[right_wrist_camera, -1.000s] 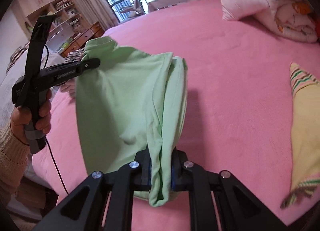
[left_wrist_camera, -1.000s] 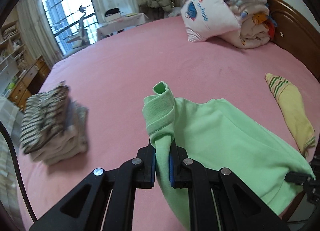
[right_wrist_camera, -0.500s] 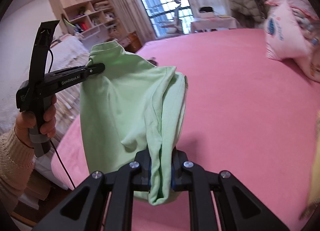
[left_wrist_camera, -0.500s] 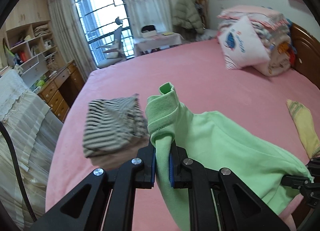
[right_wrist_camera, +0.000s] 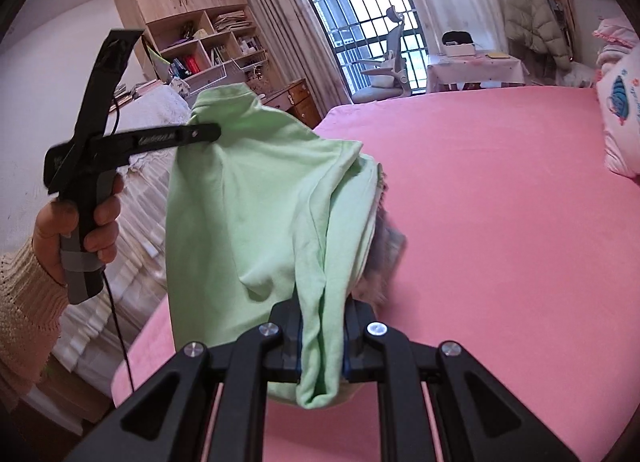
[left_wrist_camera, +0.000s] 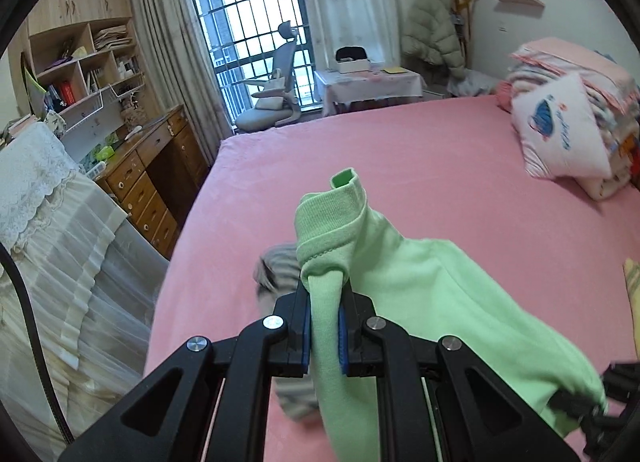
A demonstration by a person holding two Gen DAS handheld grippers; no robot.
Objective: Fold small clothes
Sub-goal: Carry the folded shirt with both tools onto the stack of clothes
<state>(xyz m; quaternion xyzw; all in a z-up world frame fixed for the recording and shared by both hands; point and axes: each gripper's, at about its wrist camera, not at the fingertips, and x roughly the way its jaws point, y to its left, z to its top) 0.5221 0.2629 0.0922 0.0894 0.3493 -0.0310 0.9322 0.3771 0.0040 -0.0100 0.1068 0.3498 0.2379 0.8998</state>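
— Left wrist view: what lies around?

— A pink bed (left_wrist_camera: 460,166) fills the middle. A pillow (left_wrist_camera: 560,134) leans on stacked bedding (left_wrist_camera: 608,94) at the far right. Beyond the bed stand a barred window (left_wrist_camera: 248,2), an office chair (left_wrist_camera: 272,90), a small covered table (left_wrist_camera: 368,82), and a desk (left_wrist_camera: 156,166) under shelves (left_wrist_camera: 80,62) on the left. A blurred striped pile (left_wrist_camera: 276,270) sits on the bed, mostly hidden behind the shirt.

— And the shirt?

— The green shirt (left_wrist_camera: 420,294) hangs in the air above the bed's near edge, stretched between both grippers. It blocks much of each camera's view.

— The grippers?

— The left gripper (left_wrist_camera: 325,326) is pinching a bunched corner near the ribbed hem. The right gripper (right_wrist_camera: 322,336) is pinching a folded edge, which droops below its fingers.

— The hands?

— From the right wrist, the left hand (right_wrist_camera: 80,230) grips its handle upright, sleeve cream knit, fingers pointing rightward into the cloth.
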